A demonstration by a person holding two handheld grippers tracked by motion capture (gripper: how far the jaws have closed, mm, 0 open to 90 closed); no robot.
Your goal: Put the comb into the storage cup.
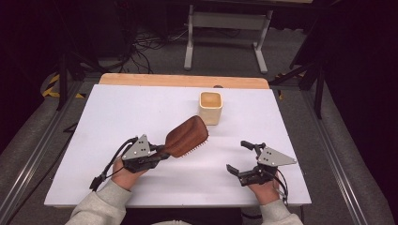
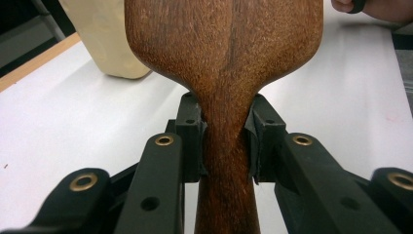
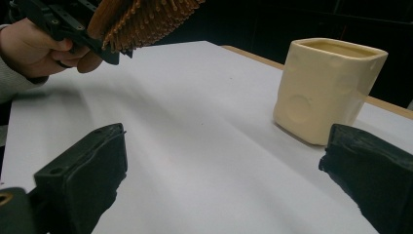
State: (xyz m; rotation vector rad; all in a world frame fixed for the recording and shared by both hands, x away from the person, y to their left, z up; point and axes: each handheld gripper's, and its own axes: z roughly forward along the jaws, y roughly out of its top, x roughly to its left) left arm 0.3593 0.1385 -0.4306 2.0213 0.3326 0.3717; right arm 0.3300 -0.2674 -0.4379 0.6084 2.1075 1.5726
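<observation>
Left gripper (image 2: 226,151) jaws clamp brown wooden hairbrush (image 1: 187,136) by its neck, head toward 1 o'clock, bristles down; right gripper (image 1: 239,157) jaws wide, empty.

High view looks down on the whole table (image 1: 141,187) from the person's side. Both gripper views sit low and close, sharing the cream cup (image 2: 104,39) and hairbrush (image 3: 141,19).

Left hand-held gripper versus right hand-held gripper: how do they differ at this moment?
The left hand-held gripper is shut on the wooden hairbrush, pads clamping its handle; the right hand-held gripper stands open with nothing between its jaws. The left holds its load above the white table, brush head toward the cream cup; the right carries nothing. Both are held by a hand over the table.
</observation>
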